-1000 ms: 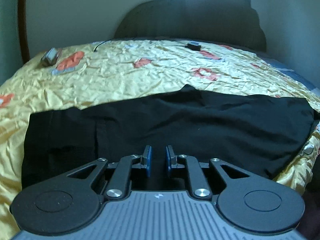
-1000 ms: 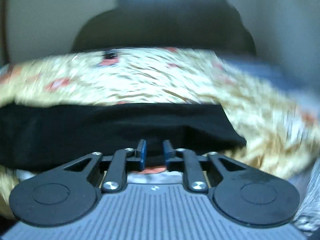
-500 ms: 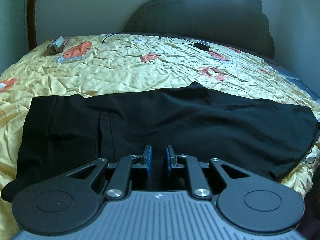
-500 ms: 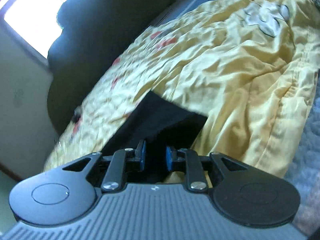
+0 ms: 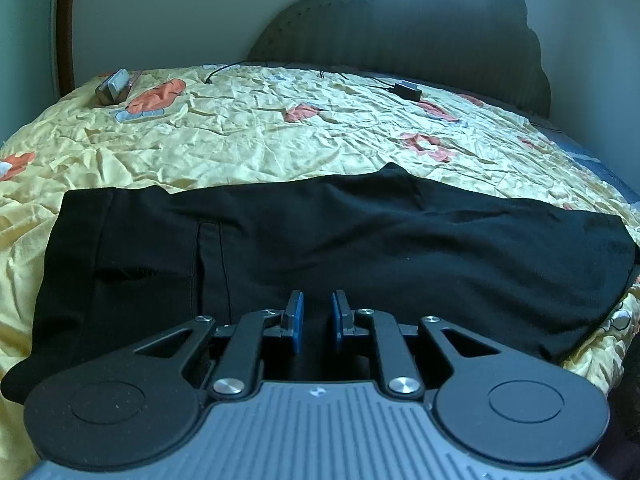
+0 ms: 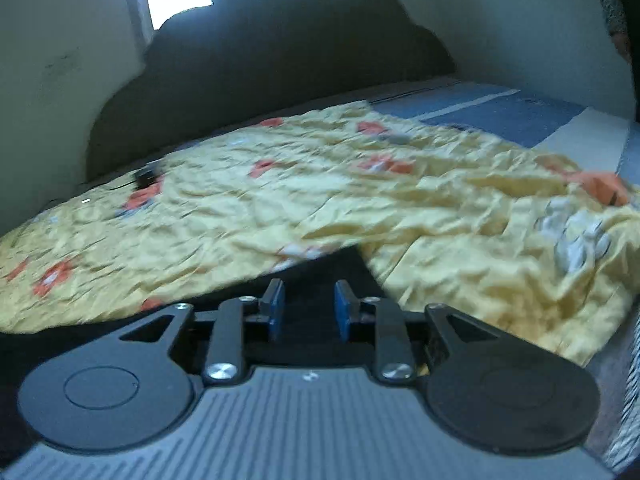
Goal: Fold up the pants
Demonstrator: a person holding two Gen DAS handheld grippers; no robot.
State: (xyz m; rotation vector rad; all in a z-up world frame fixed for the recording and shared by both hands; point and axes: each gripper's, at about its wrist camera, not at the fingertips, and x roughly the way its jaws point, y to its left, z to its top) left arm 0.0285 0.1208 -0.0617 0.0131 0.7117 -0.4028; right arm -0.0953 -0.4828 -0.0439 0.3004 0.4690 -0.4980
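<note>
Black pants [image 5: 360, 240] lie flat across the near part of a yellow bedspread [image 5: 280, 140], waistband and pocket to the left, leg end to the right. My left gripper [image 5: 316, 316] hovers over their near edge. Its blue pads stand almost together with only a narrow gap, and nothing is visibly pinched. In the right wrist view only a dark corner of the pants [image 6: 340, 268] shows, just ahead of my right gripper [image 6: 307, 308]. Its jaws are opening, the pads stand apart, and the cloth lies beneath them, not pressed.
A dark scalloped headboard [image 5: 420, 32] closes the far end of the bed. A small device [image 5: 114, 87] lies far left and a black charger with its cable [image 5: 407, 90] near the headboard. On the right the bedspread ends and a blue mattress [image 6: 500, 112] shows.
The right wrist view has swung from a steep tilt back to level and now looks over the pants' right end, with its pads wider apart. The left view has barely shifted.
</note>
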